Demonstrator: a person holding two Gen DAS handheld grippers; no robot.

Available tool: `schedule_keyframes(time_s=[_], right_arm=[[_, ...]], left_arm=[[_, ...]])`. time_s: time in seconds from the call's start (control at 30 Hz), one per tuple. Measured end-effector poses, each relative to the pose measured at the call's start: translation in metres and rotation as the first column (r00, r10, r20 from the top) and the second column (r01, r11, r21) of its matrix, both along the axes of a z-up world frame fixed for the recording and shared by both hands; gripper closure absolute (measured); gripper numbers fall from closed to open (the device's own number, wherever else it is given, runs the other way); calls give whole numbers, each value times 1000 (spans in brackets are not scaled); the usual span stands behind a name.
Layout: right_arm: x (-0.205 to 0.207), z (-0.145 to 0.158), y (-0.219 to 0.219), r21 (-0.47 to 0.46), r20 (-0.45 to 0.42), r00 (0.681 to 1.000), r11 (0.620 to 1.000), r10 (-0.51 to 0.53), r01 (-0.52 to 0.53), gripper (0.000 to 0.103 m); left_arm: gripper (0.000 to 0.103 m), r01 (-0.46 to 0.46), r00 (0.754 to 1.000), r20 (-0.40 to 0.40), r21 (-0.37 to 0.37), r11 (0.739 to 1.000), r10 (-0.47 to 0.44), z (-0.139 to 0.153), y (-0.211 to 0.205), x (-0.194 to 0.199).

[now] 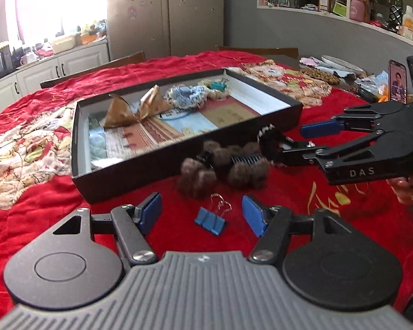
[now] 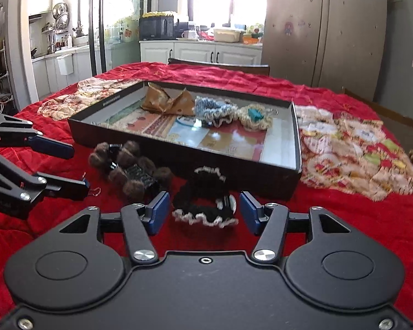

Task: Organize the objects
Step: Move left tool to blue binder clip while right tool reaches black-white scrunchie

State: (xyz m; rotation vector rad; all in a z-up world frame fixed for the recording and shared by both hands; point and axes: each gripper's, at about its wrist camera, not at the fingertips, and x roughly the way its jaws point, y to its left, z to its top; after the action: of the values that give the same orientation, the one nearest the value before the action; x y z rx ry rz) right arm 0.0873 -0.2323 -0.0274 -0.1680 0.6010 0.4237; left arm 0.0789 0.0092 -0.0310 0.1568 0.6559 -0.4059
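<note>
I see a quilted red cloth (image 1: 261,247) under a matt black box (image 1: 179,148). The hair claw (image 1: 223,167) looks fuzzy, the binder clip (image 1: 209,221) smooth blue metal.

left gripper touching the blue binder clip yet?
Apart. In the left wrist view the binder clip lies on the red cloth between the left gripper's open jaws, with red cloth visible between the clip and each pad.

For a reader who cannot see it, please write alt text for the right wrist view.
The open right gripper frames a black frilled scrunchie lying on a red cloth, in front of a shallow black tray of hair accessories. The left gripper enters beside a brown pom-pom hair claw.
</note>
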Motion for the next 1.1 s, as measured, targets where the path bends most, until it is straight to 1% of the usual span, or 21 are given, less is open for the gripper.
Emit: schedule_keyframes(time_s=[0.23, 0.4, 0.53, 0.57, 0.6, 0.7, 0.83, 0.87, 1.1], right_arm=[[8, -8, 2, 7, -16, 1000, 1000, -14, 15, 47], [13, -10, 3, 24, -21, 999, 999, -26, 27, 48], [16, -12, 4, 23, -29, 999, 999, -30, 31, 53], [16, -12, 4, 22, -31, 999, 999, -30, 31, 56], [17, -13, 4, 22, -34, 999, 999, -31, 31, 58], [17, -14, 4, 20, -40, 999, 999, -32, 33, 64], [17, -15, 4, 18, -42, 999, 999, -29, 30, 73], [17, -15, 4, 16, -42, 999, 999, -27, 28, 74], [13, -15, 7, 4, -36, 999, 1000, -18, 18, 78]], left_arm=[[27, 12, 1000, -18, 8, 1000, -11, -13, 0, 2], [27, 16, 1000, -20, -10, 1000, -16, -17, 2, 4], [27, 17, 1000, -17, -20, 1000, -17, -19, 3, 4], [28, 17, 1000, -15, -20, 1000, -18, -19, 3, 3], [29, 18, 1000, -13, -20, 1000, -19, -19, 3, 3], [33, 24, 1000, -9, -19, 1000, -25, -20, 0, 3], [43, 31, 999, -5, -14, 999, -31, -19, -1, 2], [46, 32, 999, -5, -14, 999, -32, -19, -1, 1], [53, 39, 999, -6, -16, 999, -39, -19, -3, 0]])
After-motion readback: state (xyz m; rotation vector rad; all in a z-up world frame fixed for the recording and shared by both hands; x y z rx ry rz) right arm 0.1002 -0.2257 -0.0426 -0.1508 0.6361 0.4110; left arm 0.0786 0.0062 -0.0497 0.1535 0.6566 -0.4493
